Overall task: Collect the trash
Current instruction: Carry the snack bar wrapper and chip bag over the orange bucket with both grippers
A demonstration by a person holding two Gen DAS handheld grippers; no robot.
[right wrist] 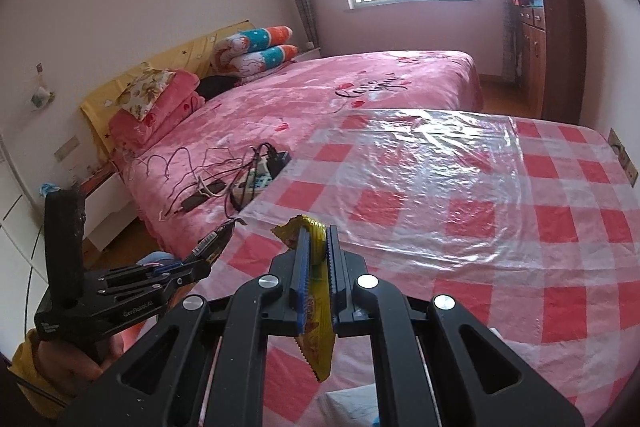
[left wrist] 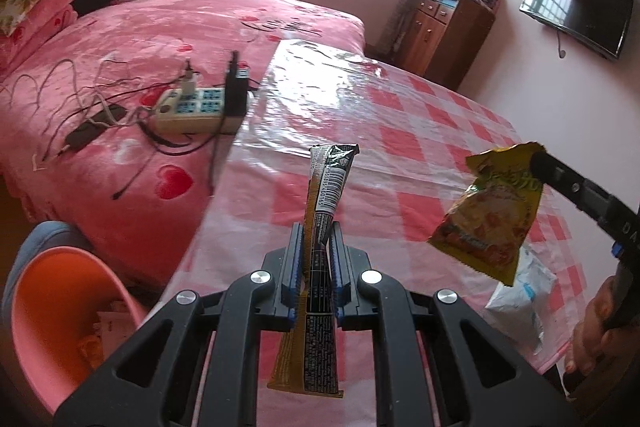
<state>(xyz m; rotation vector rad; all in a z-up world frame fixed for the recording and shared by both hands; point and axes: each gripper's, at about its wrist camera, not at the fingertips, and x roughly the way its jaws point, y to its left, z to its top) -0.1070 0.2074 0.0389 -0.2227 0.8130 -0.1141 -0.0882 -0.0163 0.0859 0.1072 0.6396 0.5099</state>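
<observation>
My left gripper (left wrist: 316, 235) is shut on a long black-and-gold stick wrapper (left wrist: 326, 187), held upright above the checked table (left wrist: 400, 139). My right gripper (right wrist: 316, 239) is shut on a yellow snack bag (right wrist: 316, 339), which hangs in the air over the table. In the left wrist view the yellow bag (left wrist: 488, 219) hangs from the right gripper's fingers (left wrist: 560, 179) at the right. In the right wrist view the left gripper (right wrist: 208, 259) shows at the left with the stick wrapper (right wrist: 216, 239) in it. A white crumpled wrapper (left wrist: 524, 295) lies on the table's near right edge.
A pink plastic bin (left wrist: 60, 307) stands on the floor at the table's left, with scraps inside. A power strip with cables (left wrist: 196, 111) lies on the pink bed (left wrist: 160, 39) beyond the table. A wooden cabinet (left wrist: 444, 31) and a wall TV (left wrist: 576, 11) are at the far right.
</observation>
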